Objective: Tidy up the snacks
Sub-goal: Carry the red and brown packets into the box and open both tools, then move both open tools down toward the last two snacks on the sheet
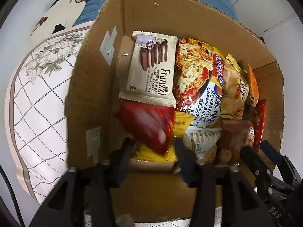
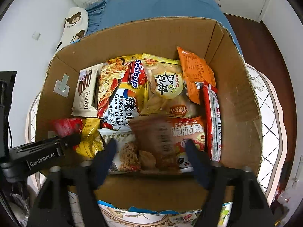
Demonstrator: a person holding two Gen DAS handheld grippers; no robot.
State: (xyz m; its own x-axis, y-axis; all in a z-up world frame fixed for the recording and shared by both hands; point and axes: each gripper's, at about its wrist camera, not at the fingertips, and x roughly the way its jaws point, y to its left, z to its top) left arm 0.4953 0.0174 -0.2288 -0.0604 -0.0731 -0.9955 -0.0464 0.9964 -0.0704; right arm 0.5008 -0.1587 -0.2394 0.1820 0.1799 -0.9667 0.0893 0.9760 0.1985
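The cardboard box [image 2: 236,87] is matt brown paperboard, its cut rims rough and frayed, with strips of clear shiny tape [image 1: 108,45] on its left wall. Inside the box, the snack packets are glossy plastic film: the cream cookie pack [image 1: 151,70], the noodle bag [image 2: 121,94], and the orange packet [image 2: 197,71]. Beside the box, the quilted mattress [image 1: 36,94] looks like soft matt cloth. The gripper fingers [image 2: 106,157] are matt dark plastic.

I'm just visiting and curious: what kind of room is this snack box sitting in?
Most likely a bedroom. The brown cardboard box rests on a white quilted mattress with floral print, beside a blue blanket and a cream bear-print pillow.
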